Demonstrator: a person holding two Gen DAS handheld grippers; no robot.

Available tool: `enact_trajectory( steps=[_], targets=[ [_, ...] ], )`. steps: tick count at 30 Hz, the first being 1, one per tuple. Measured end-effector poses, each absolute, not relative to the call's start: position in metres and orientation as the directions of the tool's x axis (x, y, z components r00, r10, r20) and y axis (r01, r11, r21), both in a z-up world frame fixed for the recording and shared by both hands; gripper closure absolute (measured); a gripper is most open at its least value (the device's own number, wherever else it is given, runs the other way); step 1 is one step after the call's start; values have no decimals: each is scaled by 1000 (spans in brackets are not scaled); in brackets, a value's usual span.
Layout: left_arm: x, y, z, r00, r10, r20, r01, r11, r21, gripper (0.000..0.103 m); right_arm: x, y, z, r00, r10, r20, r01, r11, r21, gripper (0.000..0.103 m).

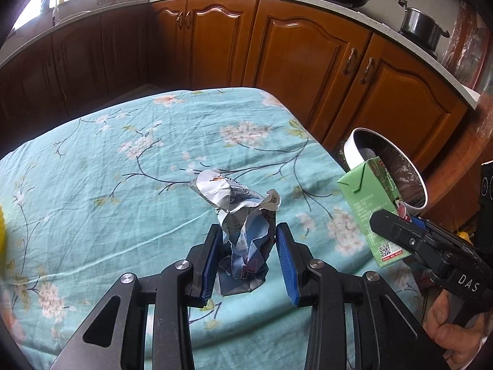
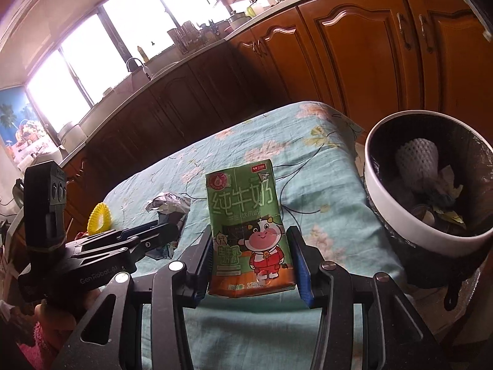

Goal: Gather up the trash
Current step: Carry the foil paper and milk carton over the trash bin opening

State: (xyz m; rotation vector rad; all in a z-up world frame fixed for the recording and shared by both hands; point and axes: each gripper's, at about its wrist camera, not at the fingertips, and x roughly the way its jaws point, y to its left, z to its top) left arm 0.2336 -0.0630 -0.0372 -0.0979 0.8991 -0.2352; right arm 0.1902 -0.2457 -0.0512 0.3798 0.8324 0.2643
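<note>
My left gripper (image 1: 249, 259) is shut on a crumpled silver and blue wrapper (image 1: 238, 215), held above the floral tablecloth (image 1: 123, 169). The wrapper also shows in the right wrist view (image 2: 168, 206), with the left gripper (image 2: 148, 234) beside it. My right gripper (image 2: 251, 265) is shut on a green milk carton (image 2: 248, 234) with a cartoon cow, held upright. In the left wrist view the carton (image 1: 366, 209) and the right gripper (image 1: 397, 231) are at the right, near the bin. The white-rimmed trash bin (image 2: 425, 231) stands right of the table with trash inside.
A yellow ridged object (image 2: 98, 217) lies on the table's left side. Wooden kitchen cabinets (image 1: 292, 52) run behind the table. The bin also shows in the left wrist view (image 1: 351, 148) past the table's right edge.
</note>
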Motion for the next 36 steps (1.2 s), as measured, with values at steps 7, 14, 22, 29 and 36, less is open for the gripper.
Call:
enact_trajectory(
  steps=[7,14,22,29,36],
  targets=[
    [230,-85,-33,593,-267,-759,208,962,-175,68,178,-263,-45,668,356,-653,-60,901,429,57],
    [230,-101,-28,591,-280,-756,237,957,-169,68,171,-279,-40,690,331,-644,-36,904,426,57],
    [232,-121,-27,577,-302,-758,277,946,-166,68,161,-300,-36,709,292,-642,4,909,418,57],
    [233,-138,-22,572,-324,-753,312,936,-165,68,154,-317,-31,720,264,-642,29,913,407,57],
    [236,-156,-20,563,-342,-752,346,924,-162,68,147,-332,-32,723,240,-647,60,912,406,57]
  ],
)
